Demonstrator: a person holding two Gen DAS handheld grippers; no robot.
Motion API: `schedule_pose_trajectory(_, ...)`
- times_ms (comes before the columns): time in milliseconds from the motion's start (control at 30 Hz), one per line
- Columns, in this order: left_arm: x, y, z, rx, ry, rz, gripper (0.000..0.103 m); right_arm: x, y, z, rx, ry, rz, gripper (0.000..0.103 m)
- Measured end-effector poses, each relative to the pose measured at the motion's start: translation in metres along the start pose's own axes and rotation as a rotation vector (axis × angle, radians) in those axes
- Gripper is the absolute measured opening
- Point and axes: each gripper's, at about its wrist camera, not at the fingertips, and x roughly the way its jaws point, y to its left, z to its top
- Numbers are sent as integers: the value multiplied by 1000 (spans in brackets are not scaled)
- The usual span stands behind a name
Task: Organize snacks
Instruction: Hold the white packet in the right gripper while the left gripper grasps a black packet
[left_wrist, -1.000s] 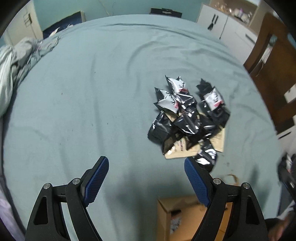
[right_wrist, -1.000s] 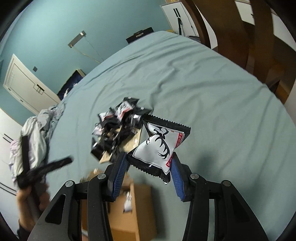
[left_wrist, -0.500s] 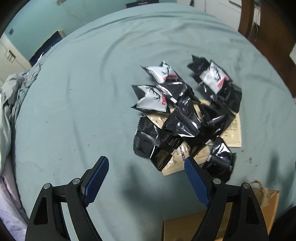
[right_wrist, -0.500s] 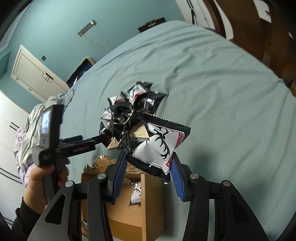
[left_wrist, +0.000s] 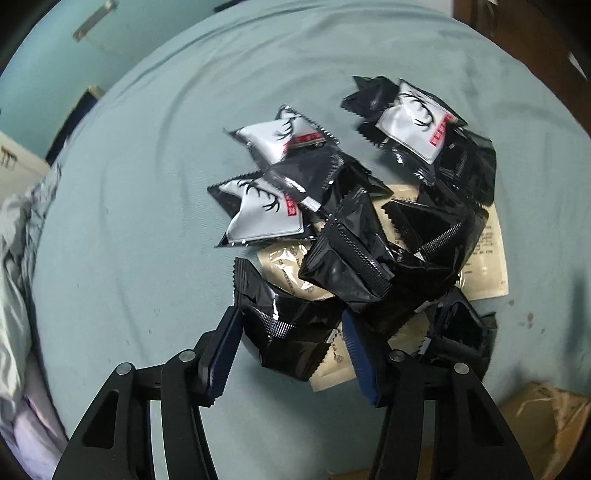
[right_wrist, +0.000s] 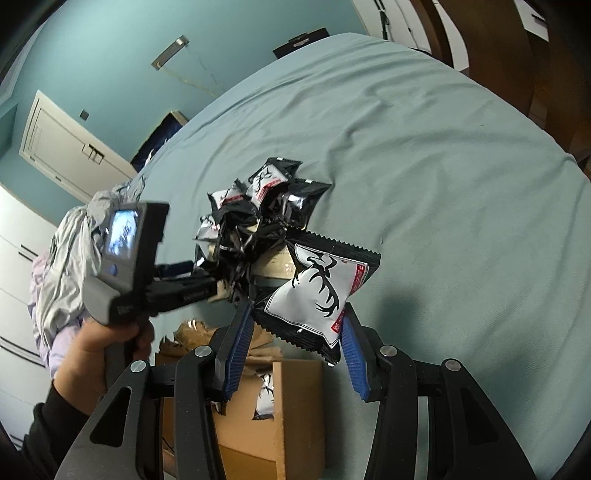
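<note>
A pile of black, white antler-printed and beige snack packets (left_wrist: 369, 221) lies on the teal bed sheet (left_wrist: 147, 184). My left gripper (left_wrist: 290, 314) points down at the pile's near edge, its jaws closing around a black packet (left_wrist: 291, 332) that sits between the pads; a firm pinch does not show. In the right wrist view that left gripper (right_wrist: 207, 284) reaches into the pile (right_wrist: 258, 214). My right gripper (right_wrist: 295, 310) is shut on a white antler-printed packet (right_wrist: 317, 291), held over an open cardboard box (right_wrist: 295, 398).
The box (left_wrist: 546, 413) stands at the bed's near edge and holds at least one packet (right_wrist: 264, 398). A person's hand (right_wrist: 99, 347) grips the left tool. Crumpled grey bedding (left_wrist: 14, 240) lies at the left. A wooden chair (right_wrist: 498, 55) stands beyond the bed.
The left gripper came down onto the pile's near edge, rolled, and narrowed its jaws around a black packet. The right gripper kept its packet and dipped slightly over the box.
</note>
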Motion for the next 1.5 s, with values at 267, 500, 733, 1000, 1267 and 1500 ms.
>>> schedule_pose_trajectory(267, -25, 14, -15, -88, -61, 5, 5, -11, 0, -7, 2, -48, -11, 45)
schedule_pose_trajectory(500, -45, 31, -46, -181, -69, 0, 0, -21, 6, -14, -21, -93, -59, 45)
schedule_pose_trajectory(733, -76, 57, -73, -276, -102, -38, 0, -33, 1, -20, 11, -103, -85, 45)
schedule_pose_trajectory(1000, -75, 72, -78, -397, -76, -141, 1, -39, 9, -22, -28, -114, -83, 45)
schedule_pose_trajectory(1267, -41, 65, -52, -408, -41, -174, 72, -40, 12, -22, -48, -112, -73, 45)
schedule_pose_trajectory(1500, 0, 24, -19, -151, -9, -49, 79, -24, 18, -16, -72, -77, -80, 45)
